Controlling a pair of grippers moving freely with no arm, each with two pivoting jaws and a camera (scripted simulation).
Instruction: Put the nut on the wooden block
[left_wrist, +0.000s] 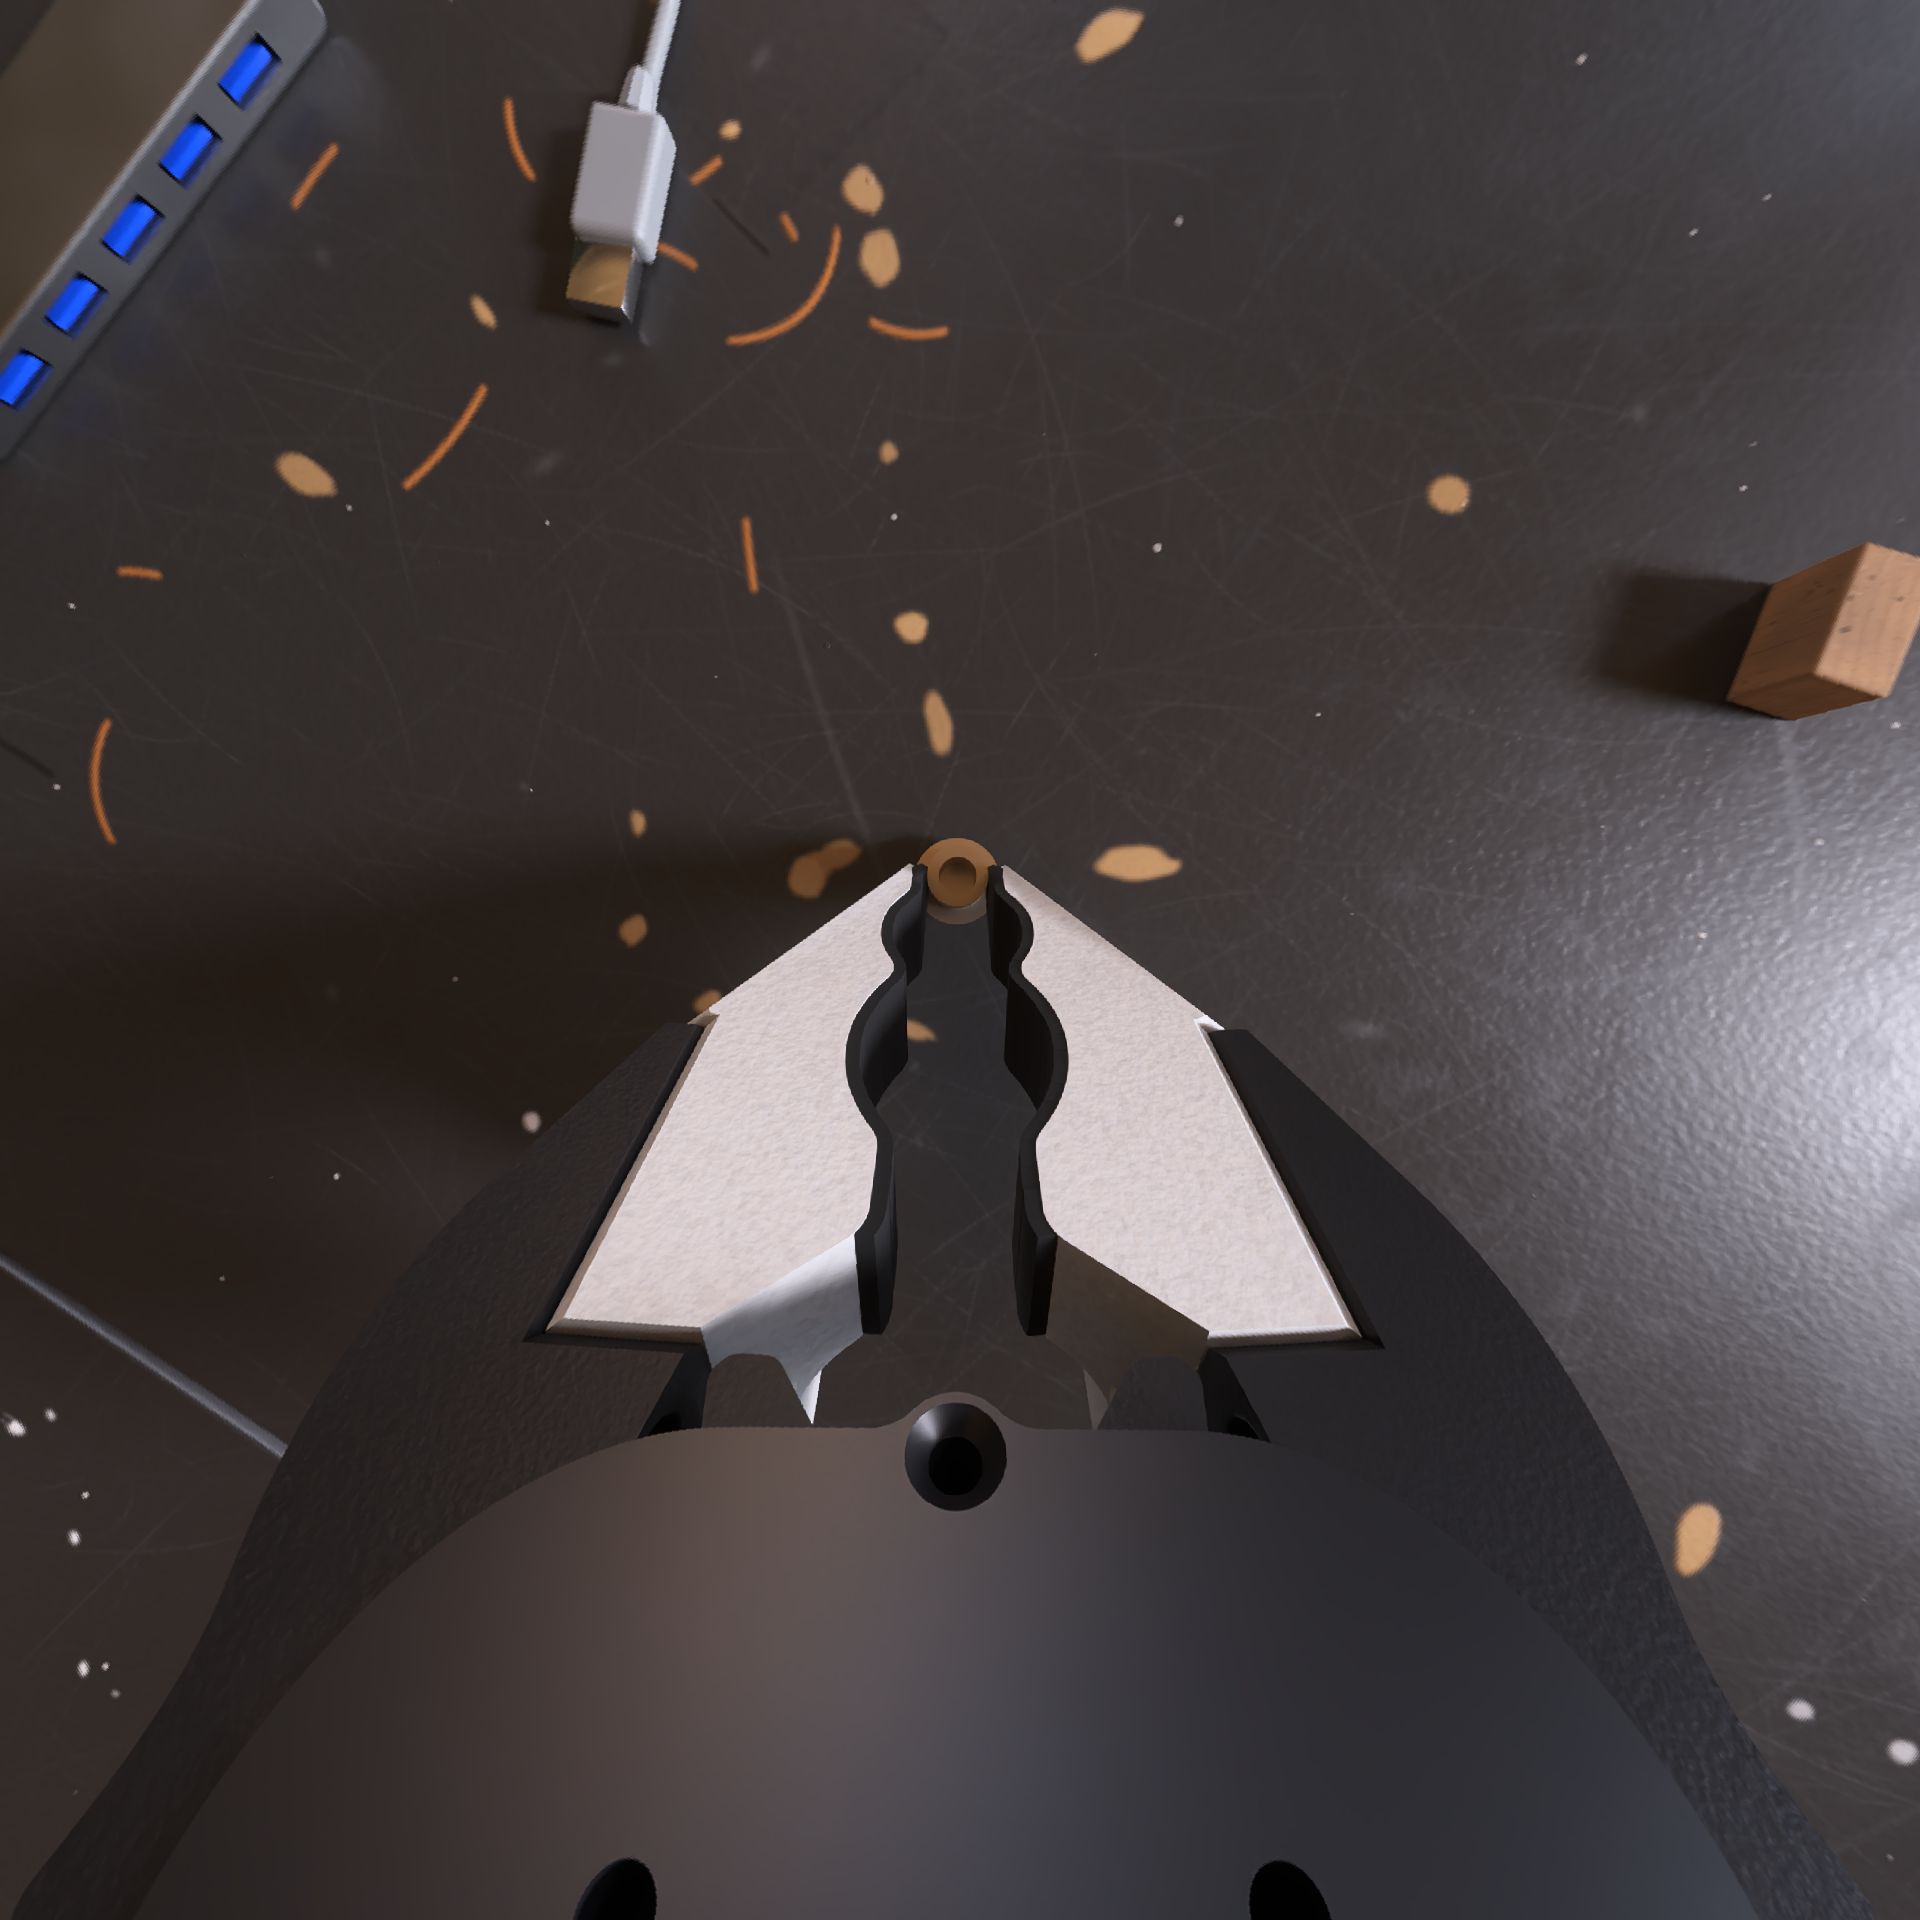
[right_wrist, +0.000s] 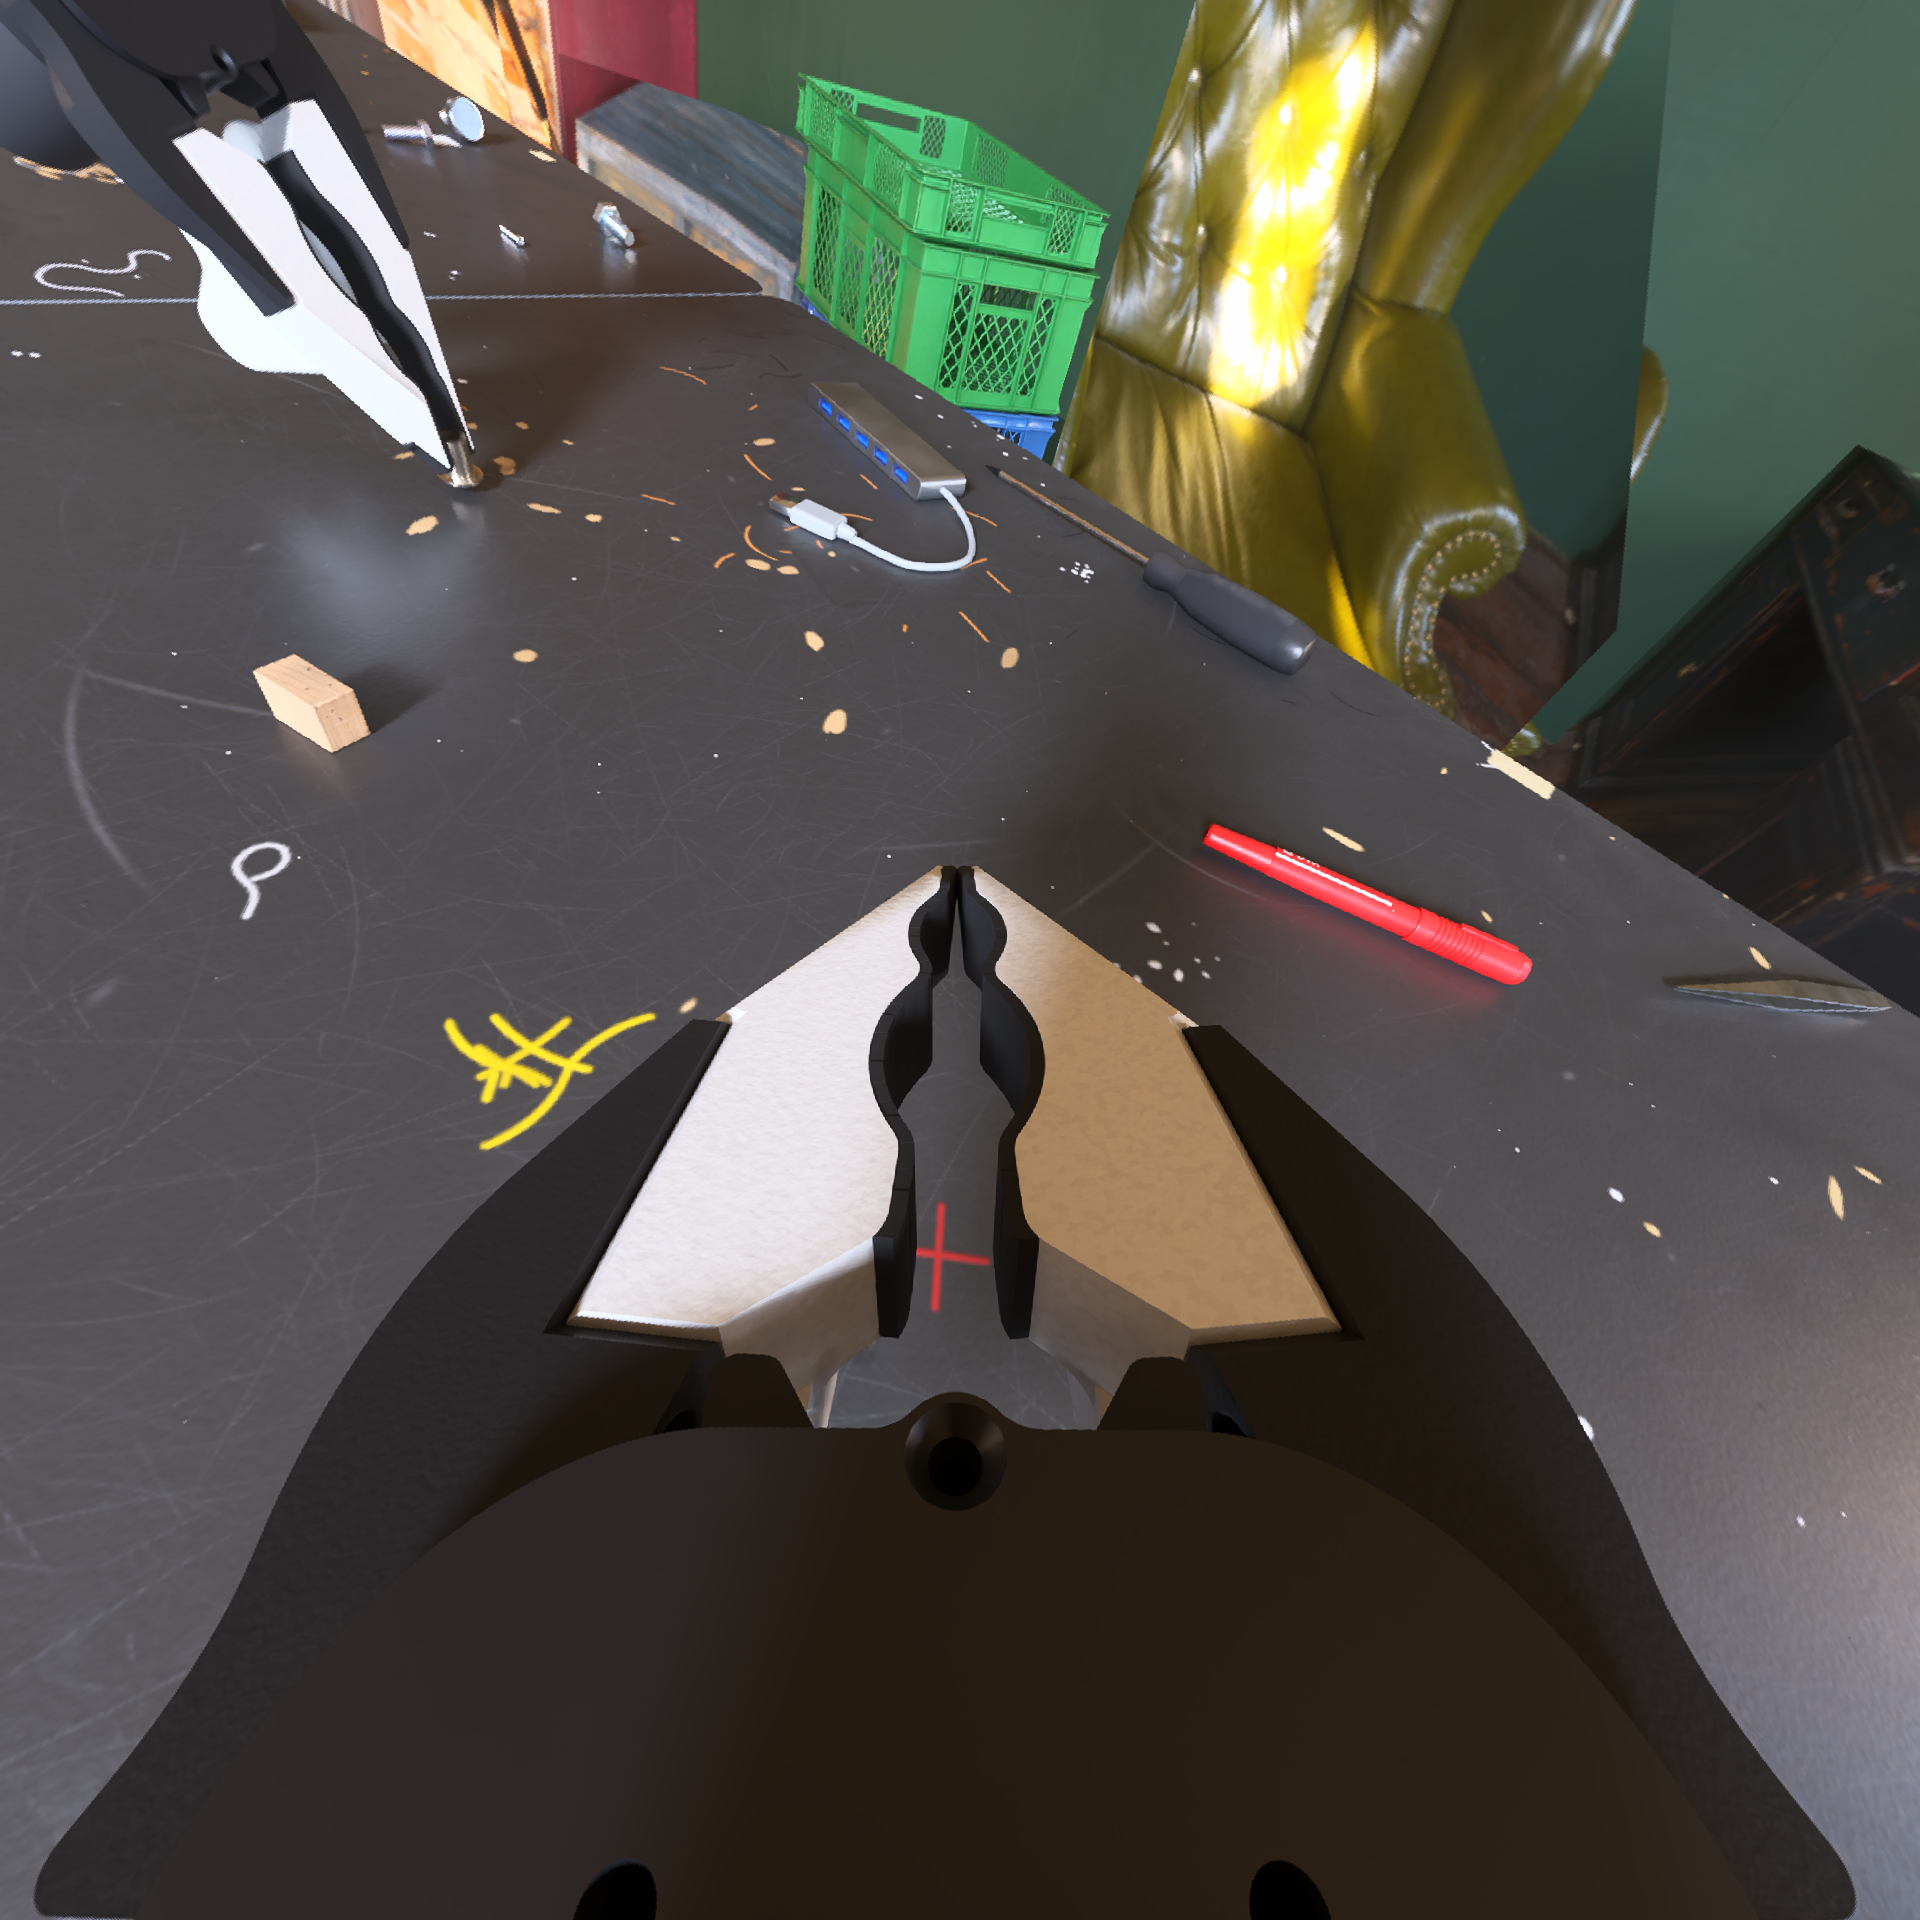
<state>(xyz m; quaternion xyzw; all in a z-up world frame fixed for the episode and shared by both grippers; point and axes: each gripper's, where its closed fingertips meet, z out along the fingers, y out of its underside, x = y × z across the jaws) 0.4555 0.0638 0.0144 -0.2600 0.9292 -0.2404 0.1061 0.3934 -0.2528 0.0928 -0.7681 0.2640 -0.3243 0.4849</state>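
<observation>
Nut, small brass-coloured ring (left_wrist: 956, 871), pinched between the tips of the left gripper (left_wrist: 956, 883) at the dark scratched tabletop (left_wrist: 1351, 935).
Pale wooden block (left_wrist: 1829, 644) is seen well apart, to the right. Right gripper (right_wrist: 956, 878) is held over the table, jaws together, nothing between them.

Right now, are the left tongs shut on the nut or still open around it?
Shut on it: the left tongs pinch the nut between both fingertips, down at the table.
</observation>
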